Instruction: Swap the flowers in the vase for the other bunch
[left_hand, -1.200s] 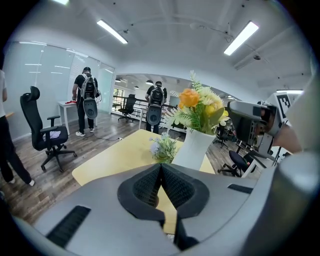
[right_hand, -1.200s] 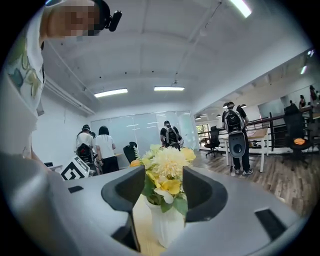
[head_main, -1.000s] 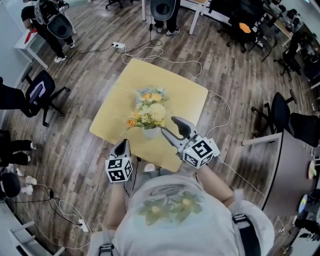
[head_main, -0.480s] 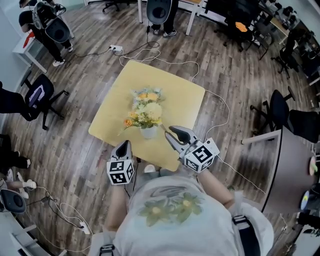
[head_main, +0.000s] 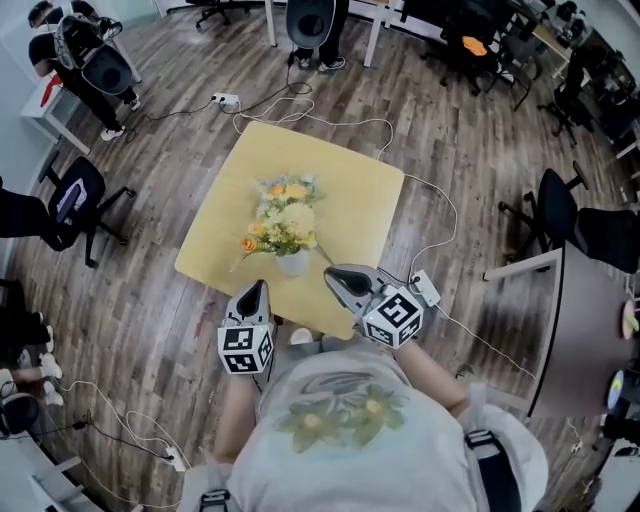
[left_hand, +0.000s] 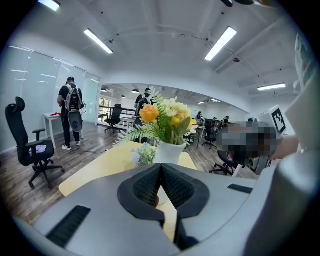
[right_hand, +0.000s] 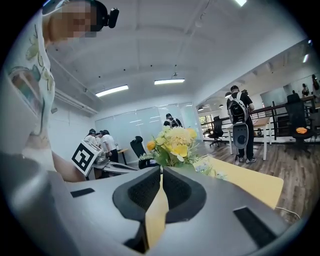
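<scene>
Right hand-held gripper (head_main: 334, 273): freshly closed, empty

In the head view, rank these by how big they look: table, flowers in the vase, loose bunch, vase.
1. table
2. flowers in the vase
3. loose bunch, only slightly smaller, so ranks 2 and 3 are unsure
4. vase

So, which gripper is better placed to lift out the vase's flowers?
Right, probably: the right gripper, jaws just closed empty, is over the table beside the vase; the left gripper hangs at its edge.
</scene>
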